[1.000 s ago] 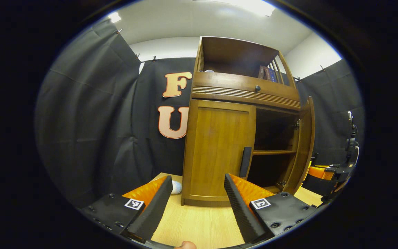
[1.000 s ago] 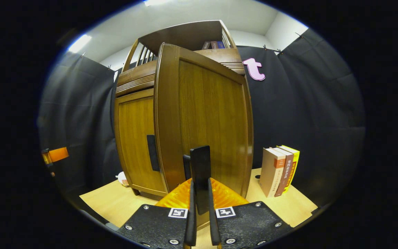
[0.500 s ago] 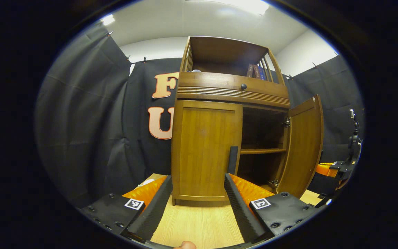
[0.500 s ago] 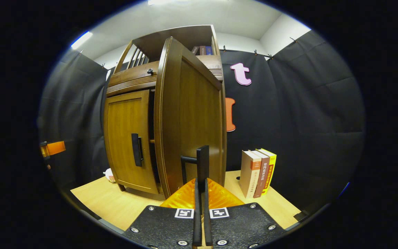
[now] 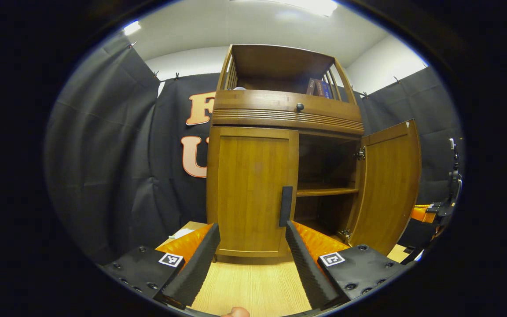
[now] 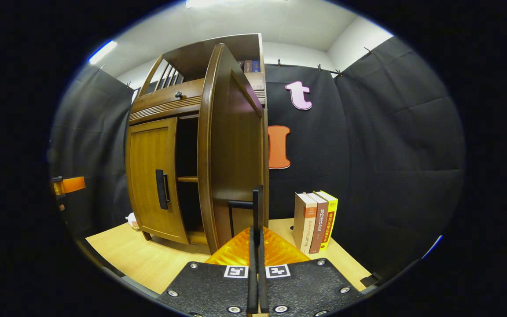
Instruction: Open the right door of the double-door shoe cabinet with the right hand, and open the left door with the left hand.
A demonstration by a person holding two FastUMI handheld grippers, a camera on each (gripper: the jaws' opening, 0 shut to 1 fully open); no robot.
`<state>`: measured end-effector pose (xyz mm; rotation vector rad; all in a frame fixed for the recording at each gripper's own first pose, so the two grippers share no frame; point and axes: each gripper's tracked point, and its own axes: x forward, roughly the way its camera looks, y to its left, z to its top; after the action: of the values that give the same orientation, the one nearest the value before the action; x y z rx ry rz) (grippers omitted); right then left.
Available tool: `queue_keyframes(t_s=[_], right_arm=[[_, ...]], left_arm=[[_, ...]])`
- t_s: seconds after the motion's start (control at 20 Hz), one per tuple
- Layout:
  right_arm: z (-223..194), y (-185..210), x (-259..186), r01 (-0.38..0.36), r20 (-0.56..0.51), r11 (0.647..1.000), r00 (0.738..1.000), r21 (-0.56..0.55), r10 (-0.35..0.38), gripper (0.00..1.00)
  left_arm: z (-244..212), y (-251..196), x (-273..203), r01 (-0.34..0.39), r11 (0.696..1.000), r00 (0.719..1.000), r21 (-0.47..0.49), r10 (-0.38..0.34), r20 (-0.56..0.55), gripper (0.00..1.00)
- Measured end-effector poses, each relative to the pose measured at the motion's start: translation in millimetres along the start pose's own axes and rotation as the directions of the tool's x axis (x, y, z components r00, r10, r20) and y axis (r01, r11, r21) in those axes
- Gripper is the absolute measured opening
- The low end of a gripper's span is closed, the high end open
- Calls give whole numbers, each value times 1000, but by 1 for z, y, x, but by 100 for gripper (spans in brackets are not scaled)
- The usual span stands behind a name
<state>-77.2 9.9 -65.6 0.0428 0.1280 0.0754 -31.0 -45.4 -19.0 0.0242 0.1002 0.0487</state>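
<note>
The wooden shoe cabinet [image 5: 286, 112] stands on the table. Its left door [image 5: 251, 193] is closed, with a black vertical handle [image 5: 286, 206] at its inner edge. My left gripper [image 5: 251, 240] is open in front of that door, a short way off and touching nothing. The right door [image 5: 387, 189] is swung wide, baring a shelf [image 5: 326, 192]. In the right gripper view the right door [image 6: 236, 154] stands nearly edge-on, and my right gripper [image 6: 256, 233] is shut on its black handle [image 6: 257, 204]. The left door [image 6: 152, 176] and its handle [image 6: 162, 189] lie to the left.
Three books [image 6: 315, 220] stand upright on the light wood table [image 6: 148, 259] right of the open door. A small white object [image 5: 183, 232] lies by the cabinet's left foot. More books [image 5: 317, 87] sit on the top shelf. Black cloth walls close in on all sides.
The right door has swung further open with my right gripper shut on its handle. My left gripper has shifted rightward and nearer, so the closed left door now sits centred ahead.
</note>
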Motion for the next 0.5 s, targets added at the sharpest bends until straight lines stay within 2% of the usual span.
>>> queue_keyframes(t_s=[0.2,0.25,0.3,0.5], right_arm=[[1,-19,-2,-3,2,1000,1000,-13,3,0],[1,-24,-2,-6,2,1000,1000,-10,6,0],[1,-29,-1,-8,2,1000,1000,-7,8,0],[1,-56,-1,2,5,1000,1000,4,-2,0]], left_arm=[[0,-19,11,28,1000,1000,-11,-28,1,93],[1,-25,14,36,999,999,-19,-36,0,96],[-1,-30,19,45,999,999,-24,-45,-2,93],[-10,-46,39,53,998,998,-17,-53,-23,93]])
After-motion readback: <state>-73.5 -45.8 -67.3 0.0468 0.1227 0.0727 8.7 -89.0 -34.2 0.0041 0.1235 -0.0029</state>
